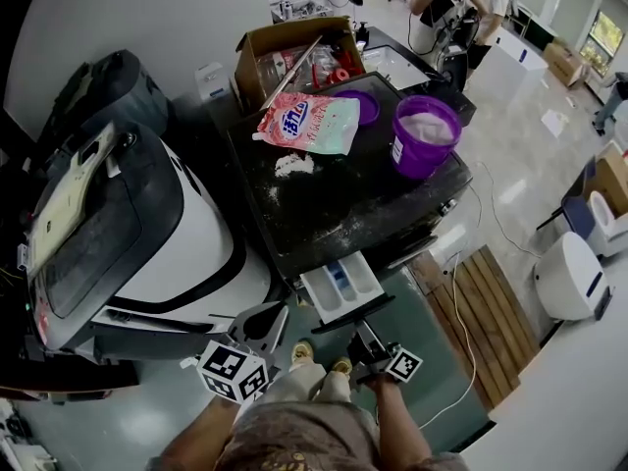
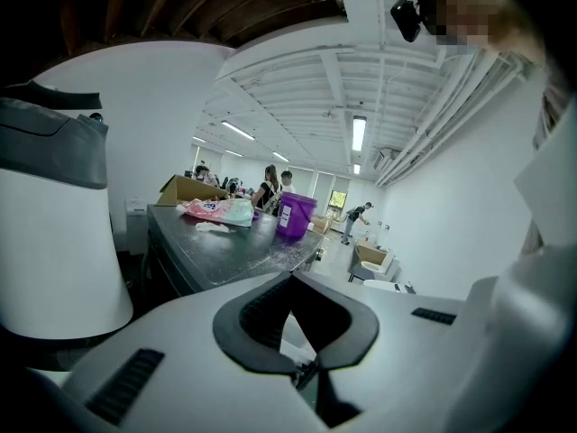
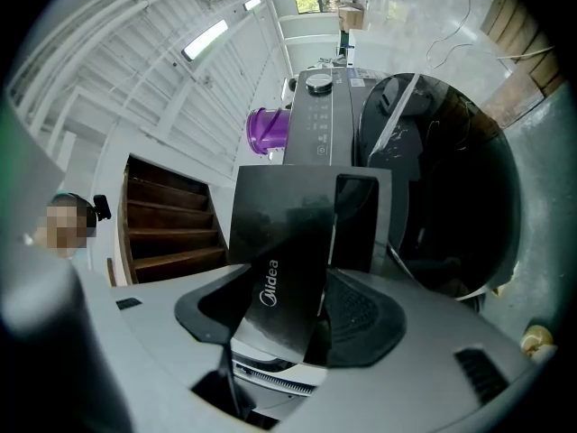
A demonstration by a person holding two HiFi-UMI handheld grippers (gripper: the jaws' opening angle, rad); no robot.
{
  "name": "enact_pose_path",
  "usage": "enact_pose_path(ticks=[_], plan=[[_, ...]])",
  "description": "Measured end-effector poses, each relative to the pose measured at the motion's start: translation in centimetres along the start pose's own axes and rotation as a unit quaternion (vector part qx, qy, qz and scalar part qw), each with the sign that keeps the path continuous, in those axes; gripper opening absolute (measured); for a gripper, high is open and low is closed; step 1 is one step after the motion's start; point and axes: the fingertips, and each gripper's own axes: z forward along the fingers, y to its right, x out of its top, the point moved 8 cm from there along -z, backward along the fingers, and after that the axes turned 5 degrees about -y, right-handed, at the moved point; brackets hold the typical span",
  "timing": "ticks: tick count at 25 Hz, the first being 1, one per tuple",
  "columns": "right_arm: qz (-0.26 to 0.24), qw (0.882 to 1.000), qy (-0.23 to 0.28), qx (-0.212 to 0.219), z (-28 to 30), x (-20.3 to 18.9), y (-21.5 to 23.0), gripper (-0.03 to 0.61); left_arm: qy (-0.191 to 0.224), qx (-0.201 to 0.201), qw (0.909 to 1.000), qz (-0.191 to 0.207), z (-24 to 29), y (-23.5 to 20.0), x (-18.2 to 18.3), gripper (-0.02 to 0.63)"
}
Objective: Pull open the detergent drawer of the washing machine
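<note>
The dark-topped washing machine (image 1: 343, 199) has its white detergent drawer (image 1: 340, 285) standing pulled out toward me, blue compartments showing. My right gripper (image 1: 361, 332) is at the drawer's front end. In the right gripper view it (image 3: 285, 310) is shut on the drawer's dark front panel (image 3: 288, 242), which bears a brand name and fills the gap between the pads. My left gripper (image 1: 269, 322) hangs left of the drawer, apart from it. Its tips meet in the left gripper view (image 2: 290, 280), with nothing between them. The machine's round door (image 3: 442, 197) lies beyond the panel.
On the machine's top sit a purple bucket (image 1: 425, 133), a pink detergent bag (image 1: 309, 123), spilt powder and a cardboard box (image 1: 294, 52). A white and black appliance (image 1: 147, 234) stands close at the left. A wooden pallet (image 1: 486, 312) lies at the right. People stand far back.
</note>
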Motion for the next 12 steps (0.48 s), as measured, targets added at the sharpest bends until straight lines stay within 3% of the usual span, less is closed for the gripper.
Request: enact_pose_path(ticks=[12], plan=[[-0.01,1.0,0.005,0.003,-1.16,-0.31,-0.92,0.239,-0.005,-0.019,0.9998,0.001,0.24,1.06,-0.6,0.02]])
